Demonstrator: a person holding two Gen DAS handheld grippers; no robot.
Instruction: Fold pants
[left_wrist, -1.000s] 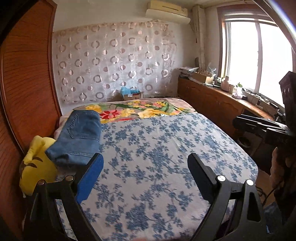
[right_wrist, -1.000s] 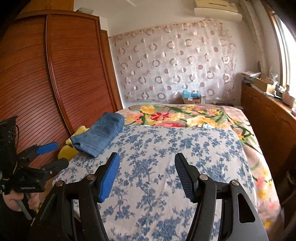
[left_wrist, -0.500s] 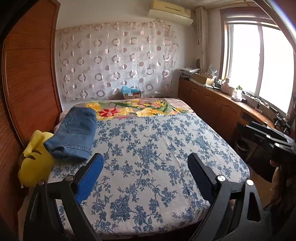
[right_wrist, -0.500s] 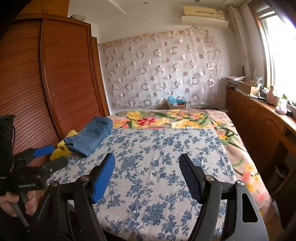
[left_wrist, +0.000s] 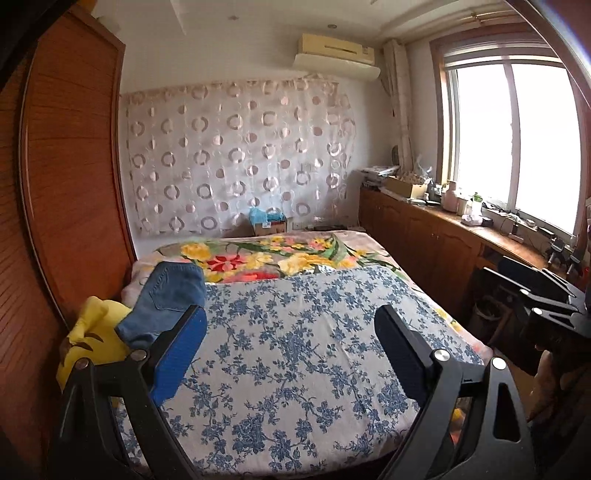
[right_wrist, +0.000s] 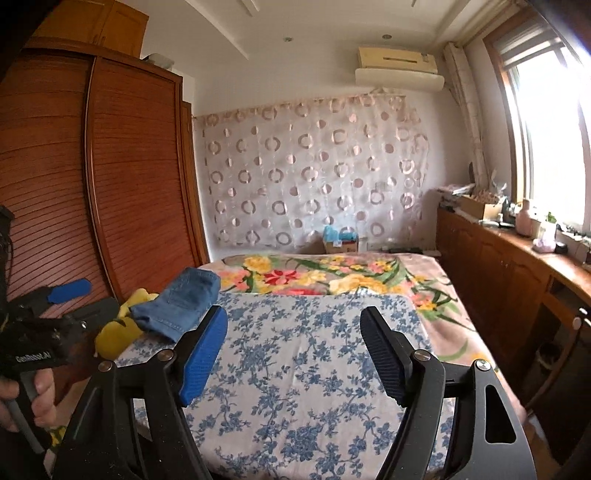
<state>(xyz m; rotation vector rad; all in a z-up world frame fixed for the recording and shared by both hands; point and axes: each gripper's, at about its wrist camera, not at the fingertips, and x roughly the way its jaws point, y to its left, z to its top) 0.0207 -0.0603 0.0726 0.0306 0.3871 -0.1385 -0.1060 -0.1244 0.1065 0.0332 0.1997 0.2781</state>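
Both grippers (left_wrist: 291, 332) (right_wrist: 293, 339) level above bed (left_wrist: 295, 350), fingers (left_wrist: 181, 350) spread.

There was one pair of folded jeans (left_wrist: 168, 301), one yellow pillow (left_wrist: 92, 343), one bed (left_wrist: 295, 354), and two grippers.

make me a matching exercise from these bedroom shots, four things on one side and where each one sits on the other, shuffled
Things:
1. folded jeans
2. yellow plush toy
3. air conditioner
4. cardboard box with blue bags

Places:
A. high on the wall above the patterned curtain
B. at the far end of the bed, against the curtain
C. at the bed's left edge, partly under the jeans
D. on the bed's left side, near the wooden wardrobe

Pairs: 1-D, 2-C, 3-A, 4-B
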